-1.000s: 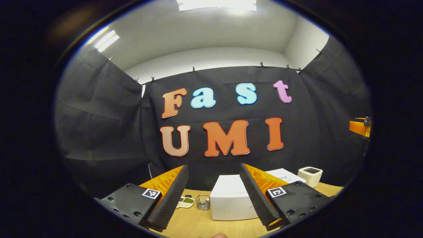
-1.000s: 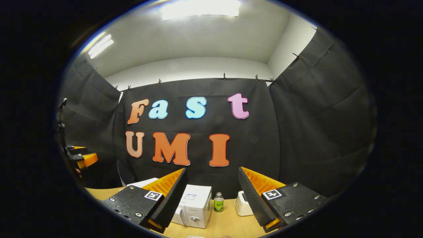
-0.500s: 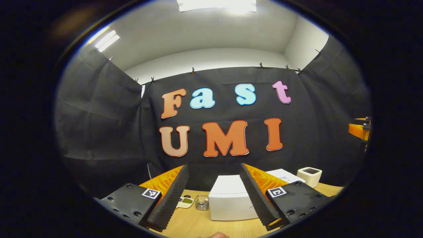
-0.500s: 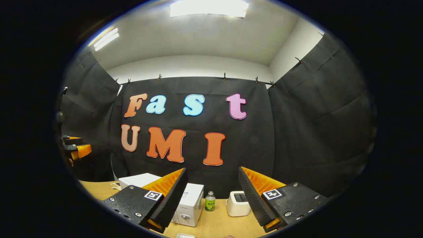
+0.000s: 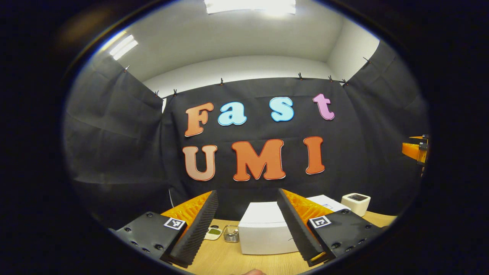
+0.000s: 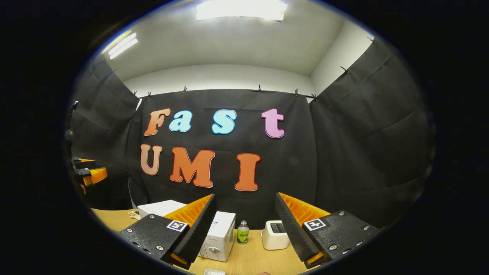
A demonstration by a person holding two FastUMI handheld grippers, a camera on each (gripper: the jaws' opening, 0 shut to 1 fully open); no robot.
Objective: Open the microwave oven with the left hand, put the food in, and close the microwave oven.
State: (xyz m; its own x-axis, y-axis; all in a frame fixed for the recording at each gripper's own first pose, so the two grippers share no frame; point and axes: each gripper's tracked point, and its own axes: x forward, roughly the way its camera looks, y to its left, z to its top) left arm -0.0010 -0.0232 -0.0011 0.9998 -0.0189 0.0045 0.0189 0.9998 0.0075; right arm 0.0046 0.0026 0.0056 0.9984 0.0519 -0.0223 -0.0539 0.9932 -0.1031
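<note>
Microwave oven (image 5: 267,233), a plain white box with its door shut, sits on the tabletop (image 5: 225,261) ahead of the left gripper (image 5: 248,225), whose jaws gape wide and empty. Bring them down level to the door's edge first. Right gripper (image 6: 246,227), equally wide, holds nothing; a small green bottle (image 6: 242,233) stands beyond.

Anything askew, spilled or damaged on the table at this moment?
Nothing stands out. The microwave oven stands square on the table with its door shut, the small bottle is upright beside it, and the white appliance sits level. Both grippers, left and right, hover open and empty above the table.
</note>
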